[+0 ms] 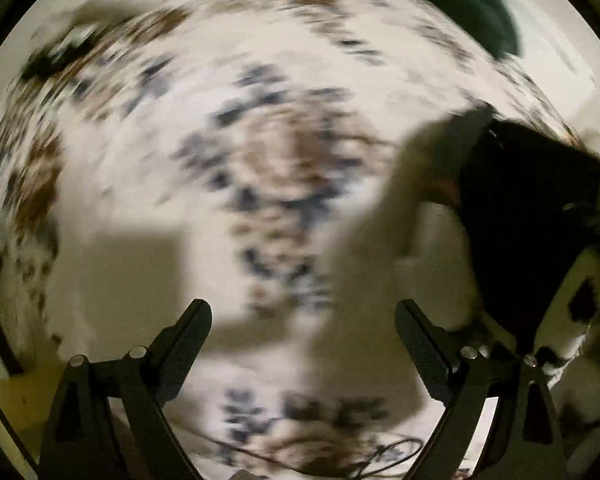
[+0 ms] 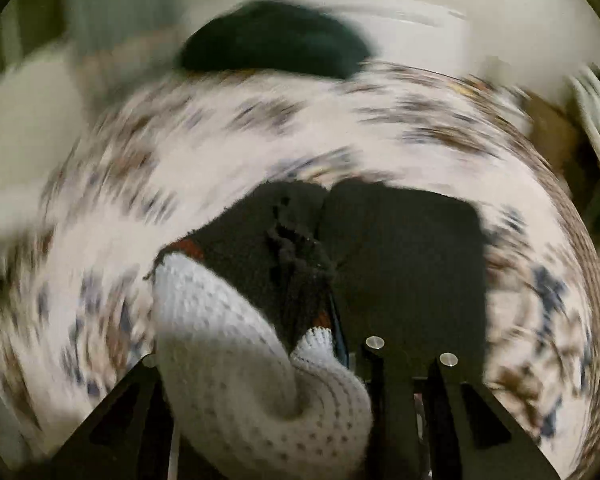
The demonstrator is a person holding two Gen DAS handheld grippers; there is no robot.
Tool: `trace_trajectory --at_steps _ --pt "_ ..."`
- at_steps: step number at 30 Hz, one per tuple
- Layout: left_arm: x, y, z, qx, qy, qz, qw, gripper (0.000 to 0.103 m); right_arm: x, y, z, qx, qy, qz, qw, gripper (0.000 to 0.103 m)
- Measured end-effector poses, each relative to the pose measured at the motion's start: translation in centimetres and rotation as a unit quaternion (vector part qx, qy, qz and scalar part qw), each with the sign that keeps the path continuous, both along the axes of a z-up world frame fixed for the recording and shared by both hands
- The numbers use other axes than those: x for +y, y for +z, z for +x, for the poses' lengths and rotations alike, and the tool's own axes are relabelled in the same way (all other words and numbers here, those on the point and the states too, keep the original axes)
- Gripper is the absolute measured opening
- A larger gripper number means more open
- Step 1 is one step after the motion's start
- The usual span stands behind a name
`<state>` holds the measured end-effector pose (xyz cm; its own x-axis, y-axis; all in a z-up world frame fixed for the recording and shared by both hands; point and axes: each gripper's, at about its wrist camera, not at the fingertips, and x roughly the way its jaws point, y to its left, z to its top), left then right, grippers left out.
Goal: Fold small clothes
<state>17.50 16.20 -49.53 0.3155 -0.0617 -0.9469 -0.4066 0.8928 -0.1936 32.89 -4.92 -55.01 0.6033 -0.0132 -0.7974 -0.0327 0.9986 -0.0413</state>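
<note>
My right gripper (image 2: 324, 248) is shut on a knit sock (image 2: 236, 344). The sock is white with small dots, has a black part (image 2: 252, 248) and a thin red band (image 2: 186, 247), and hangs in a bunch over the left finger. The broad black right finger (image 2: 404, 264) presses against it. The left wrist view shows my left gripper (image 1: 302, 314) open, nothing between its fingers, pointing down at a floral sheet (image 1: 260, 168). A dark blurred mass (image 1: 528, 216) with a pale blurred cloth (image 1: 380, 248) hangs to its right; details cannot be told.
The white sheet with blue and brown flowers (image 2: 260, 148) covers the whole surface under both grippers. A dark green lump (image 2: 272, 40) (image 1: 460, 4) lies at its far edge. A thin dark cable (image 1: 380, 456) lies on the sheet below the left gripper. Both views are motion-blurred.
</note>
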Motion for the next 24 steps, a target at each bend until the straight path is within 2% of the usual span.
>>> trace_trajectory --at_steps 1,4,6,7,8,9,10,13,14,16,19,21,23,24 --pt "1.0 -0.3 -0.3 0.003 0.013 -0.005 0.9999 0.094 3.1 -1.8 -0.2 0.012 0.031 -0.034 0.999 0.030" --pt "3.7 -1.3 -1.4 0.011 0.045 -0.020 0.9987 0.094 7.3 -4.9 -1.3 0.023 0.069 -0.106 0.992 0.030" --pt "4.4 -1.6 -1.9 0.012 0.056 -0.033 0.9978 0.094 7.5 -5.2 -1.7 0.031 0.068 -0.104 0.992 0.038" --pt "4.4 -1.5 -2.0 0.011 0.059 -0.039 0.9975 0.094 7.5 -5.0 -1.5 0.048 0.066 -0.093 0.992 0.051" --pt "4.3 -1.2 -2.1 0.009 0.062 -0.049 0.9969 0.094 7.0 -4.6 -1.3 0.077 0.073 -0.063 0.992 0.068" --pt "4.1 -0.8 -2.0 0.006 0.061 -0.055 0.9966 0.094 6.4 -3.8 -1.0 0.107 0.090 -0.011 0.990 0.077" --pt "3.8 -0.3 -2.1 0.001 0.056 -0.061 0.9965 0.094 5.4 -2.9 -1.0 0.129 0.103 0.051 0.985 0.088" --pt "2.1 1.9 -1.6 -0.022 0.037 -0.084 0.9955 0.094 0.3 0.0 -0.9 0.152 0.086 0.204 0.963 0.091" --pt "1.3 2.5 -1.3 -0.030 0.031 -0.094 0.9946 0.094 -1.7 1.1 -1.1 0.149 0.073 0.231 0.959 0.095" --pt "-0.2 3.2 -0.4 -0.042 0.025 -0.114 0.9922 0.094 -6.0 2.5 -1.5 0.138 0.035 0.246 0.959 0.098" --pt "-3.3 3.3 1.5 -0.050 0.030 -0.167 0.9843 0.094 -11.2 3.1 -1.6 0.130 -0.005 0.217 0.967 0.098" --pt "-4.6 2.7 2.6 -0.043 0.054 -0.202 0.9769 0.094 -14.9 2.2 -2.2 0.139 -0.032 0.173 0.975 0.098" --pt "-6.1 1.5 4.0 -0.036 0.079 -0.232 0.9687 0.094 -18.5 0.9 -2.6 0.155 -0.056 0.171 0.971 0.098" --pt "-6.8 1.0 4.5 -0.034 0.083 -0.235 0.9679 0.094 -19.6 0.6 -2.4 0.160 -0.065 0.170 0.970 0.098"
